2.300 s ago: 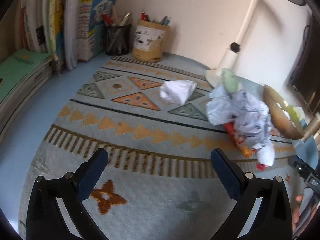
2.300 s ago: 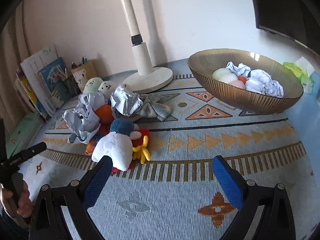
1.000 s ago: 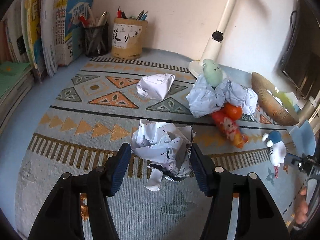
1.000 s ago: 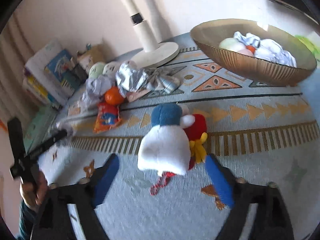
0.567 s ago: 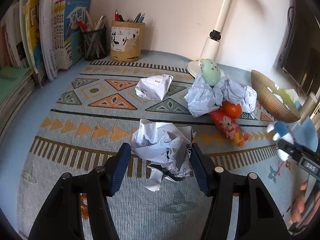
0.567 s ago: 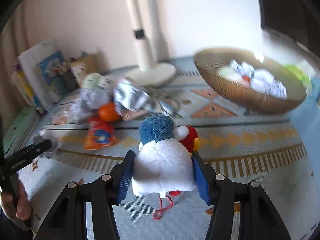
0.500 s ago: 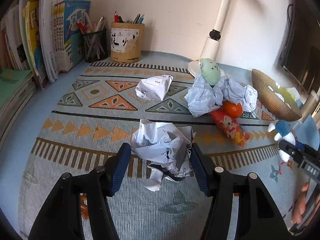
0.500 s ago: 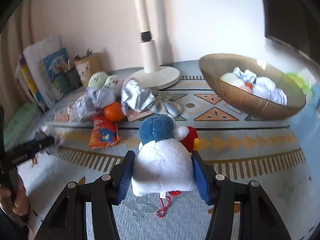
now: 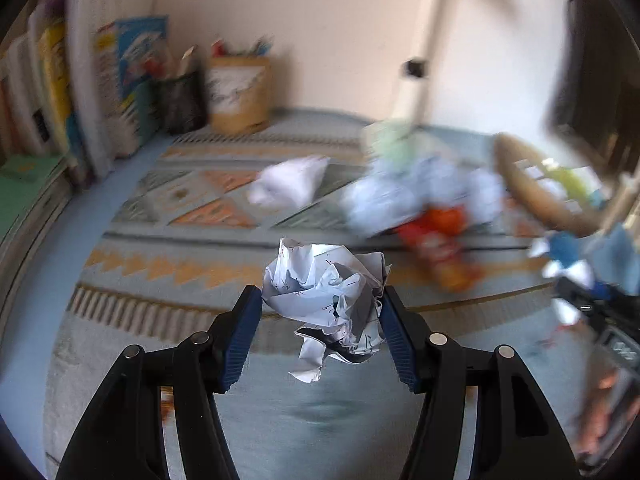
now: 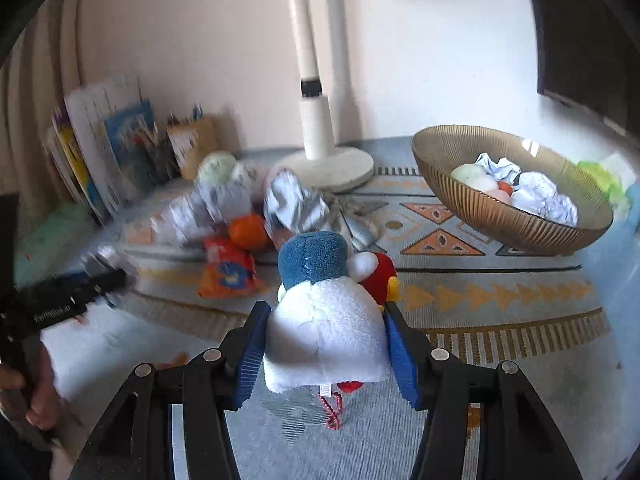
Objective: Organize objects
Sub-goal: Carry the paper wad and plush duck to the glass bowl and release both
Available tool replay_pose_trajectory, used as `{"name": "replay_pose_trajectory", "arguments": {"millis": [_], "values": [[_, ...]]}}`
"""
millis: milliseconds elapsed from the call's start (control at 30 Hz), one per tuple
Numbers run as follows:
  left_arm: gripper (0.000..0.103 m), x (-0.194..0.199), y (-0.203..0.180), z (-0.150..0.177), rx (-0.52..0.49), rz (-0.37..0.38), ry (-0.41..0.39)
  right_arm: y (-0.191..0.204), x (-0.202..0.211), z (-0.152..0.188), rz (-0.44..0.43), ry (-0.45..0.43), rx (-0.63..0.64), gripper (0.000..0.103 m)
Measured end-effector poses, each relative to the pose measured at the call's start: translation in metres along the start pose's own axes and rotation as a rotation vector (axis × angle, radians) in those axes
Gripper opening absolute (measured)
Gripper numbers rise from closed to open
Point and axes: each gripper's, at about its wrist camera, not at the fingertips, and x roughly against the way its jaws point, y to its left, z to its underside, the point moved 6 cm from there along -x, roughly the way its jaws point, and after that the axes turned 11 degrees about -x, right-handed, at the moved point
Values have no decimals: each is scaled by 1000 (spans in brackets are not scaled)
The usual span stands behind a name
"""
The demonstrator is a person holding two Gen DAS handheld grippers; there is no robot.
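Note:
My left gripper (image 9: pixel 322 312) is shut on a crumpled white paper ball (image 9: pixel 326 298), lifted off the patterned rug (image 9: pixel 168 268). The right gripper (image 10: pixel 325 334) is shut on a plush toy (image 10: pixel 326 322) with a white body, blue cap and red part, also held above the rug (image 10: pixel 500 292). A ribbed golden bowl (image 10: pixel 492 210) stands at the right and holds paper balls and small round toys. Between the grippers lies a pile of crumpled paper (image 10: pixel 294 204), an orange ball (image 10: pixel 248 232) and a red-orange snack bag (image 10: pixel 226 272). The left view is blurred.
A white lamp stand with a round base (image 10: pixel 326 166) rises at the back. Books (image 9: pixel 92 92) and two pen holders (image 9: pixel 238 94) line the left wall. Another paper ball (image 9: pixel 290 186) lies mid-rug. A dark monitor (image 10: pixel 588 40) hangs at the right. A hand (image 10: pixel 36 392) grips the left tool.
The right gripper closed on the plush toy and lifted it off the rug. My left gripper kept its hold on the paper ball and shifted a little; its view now blurs.

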Motion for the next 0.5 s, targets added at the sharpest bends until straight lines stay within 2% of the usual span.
{"name": "replay_pose_trajectory", "arguments": {"millis": [100,167,233,333,433,500], "values": [[57,16,-42,-39,-101,27,-67,-22,29,-26,-38,-72,-100,55],[57,15,-79,-70,-150,79,-101,-43,49,-51,-11,-129,-145,55],[57,7,-119,-104,-176,166,-122,-73,65,-83,19,-175,-205,55],[57,-20,-174,-144,-197,248,-116,-119,69,-116,113,-208,-293,55],[57,-53,-214,-166,-206,268,-96,-156,60,-137,151,-215,-384,55],[58,-69,-232,-176,-233,223,-112,-166,46,-146,161,-200,-403,55]]}}
